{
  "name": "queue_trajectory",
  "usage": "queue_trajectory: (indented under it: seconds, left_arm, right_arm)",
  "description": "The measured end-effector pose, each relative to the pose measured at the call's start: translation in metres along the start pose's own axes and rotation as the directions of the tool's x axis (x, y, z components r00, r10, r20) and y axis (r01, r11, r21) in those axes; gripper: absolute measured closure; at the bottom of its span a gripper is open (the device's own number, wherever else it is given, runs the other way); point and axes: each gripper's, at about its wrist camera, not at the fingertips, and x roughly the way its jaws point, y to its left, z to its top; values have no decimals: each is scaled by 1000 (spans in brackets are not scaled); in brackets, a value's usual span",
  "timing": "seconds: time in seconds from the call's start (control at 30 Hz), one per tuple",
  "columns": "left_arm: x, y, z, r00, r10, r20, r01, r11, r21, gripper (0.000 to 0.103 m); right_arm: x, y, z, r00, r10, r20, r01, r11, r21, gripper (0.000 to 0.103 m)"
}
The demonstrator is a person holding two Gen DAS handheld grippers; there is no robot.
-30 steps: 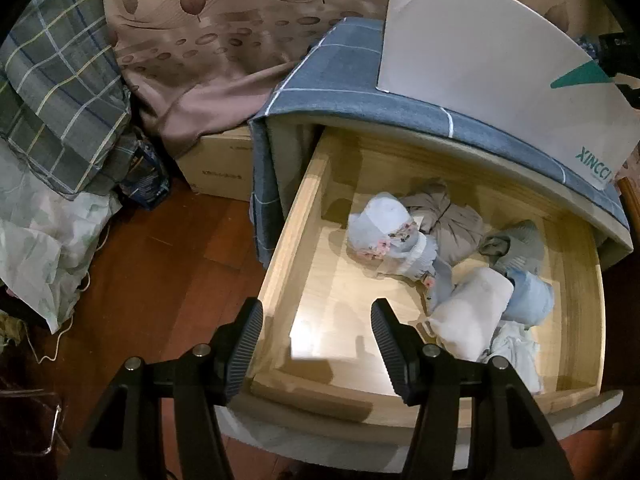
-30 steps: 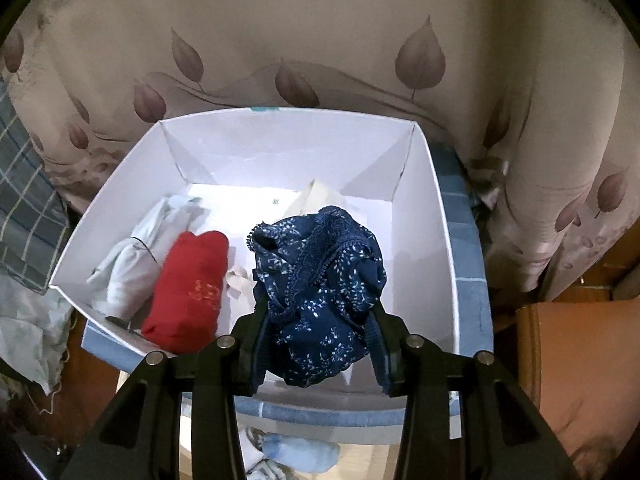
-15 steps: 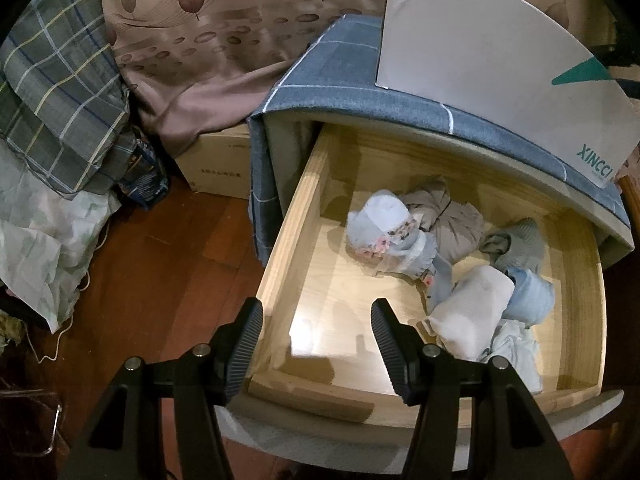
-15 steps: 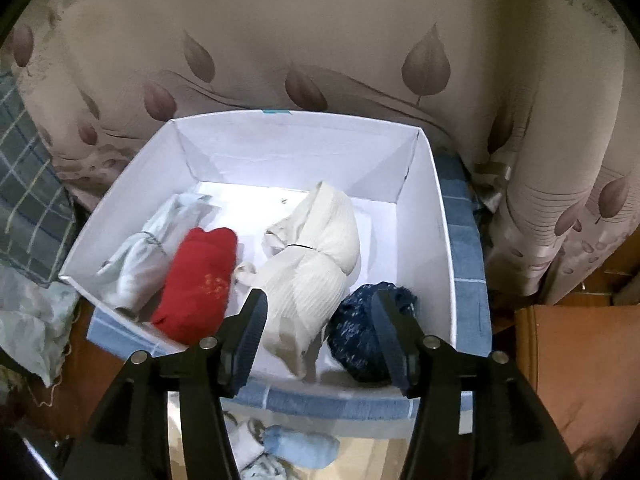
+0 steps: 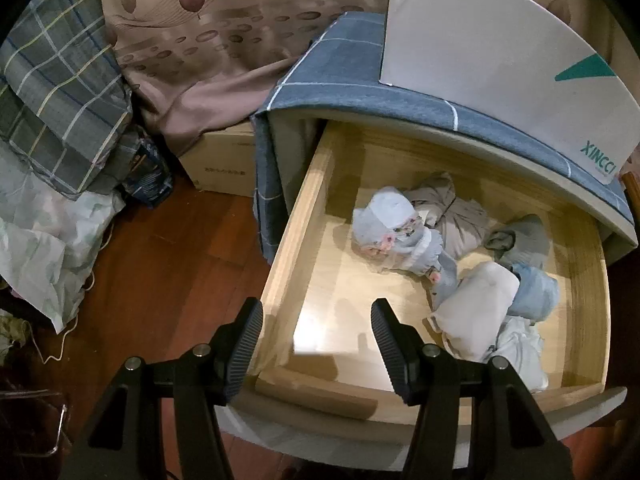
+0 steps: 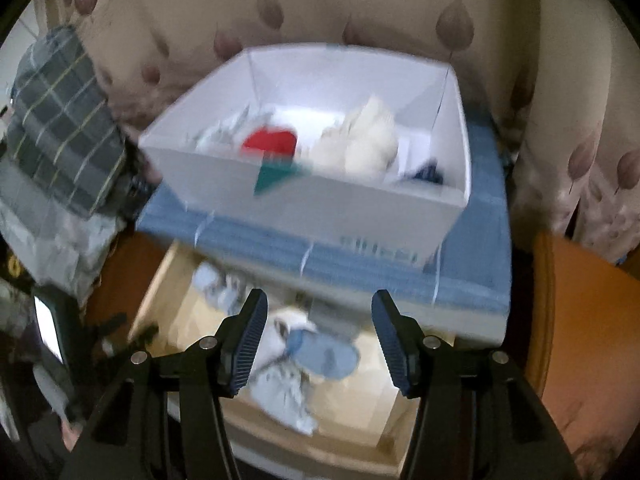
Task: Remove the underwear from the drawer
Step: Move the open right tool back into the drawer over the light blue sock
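The wooden drawer [image 5: 296, 240] stands pulled out and holds several rolled underwear pieces: a pale floral one [image 5: 396, 228], a grey-beige one [image 5: 456, 216], a white roll [image 5: 476, 316] and a light blue one [image 5: 534, 294]. My left gripper [image 5: 316, 344] hangs open and empty over the drawer's front left corner. In the blurred right wrist view, my right gripper [image 6: 318, 340] is open with nothing between its fingers, above the drawer's light blue roll [image 6: 324, 354]. Behind it the white box [image 6: 320, 200] holds a red roll [image 6: 272, 142], a cream roll [image 6: 364, 140] and the dark blue underwear [image 6: 428, 174].
The white box [image 5: 500, 60] sits on the blue checked cloth [image 5: 360, 68] covering the cabinet top. Plaid bedding [image 5: 60, 92], a cardboard box [image 5: 224, 160] and a leaf-print curtain [image 5: 224, 40] crowd the left. Wooden floor [image 5: 160, 280] lies beside the drawer. An orange-brown surface [image 6: 580, 320] is at right.
My right gripper let go of the dark blue underwear into the white box, opened, and drew back over the drawer. The left gripper has not moved.
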Motion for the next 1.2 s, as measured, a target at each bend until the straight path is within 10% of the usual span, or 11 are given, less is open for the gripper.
queue_trajectory:
  seconds: [0.57,1.2]
  left_arm:
    - [2,0,1,1000,7,-14,-7,1000,12,45]
    - [5,2,1,999,-13,-32,14,1000,5,45]
  right_arm:
    - [124,9,-63,956,17,-294,-73,981,-180,51]
    - [200,25,-67,939,-77,-336,-50,933,-356,35]
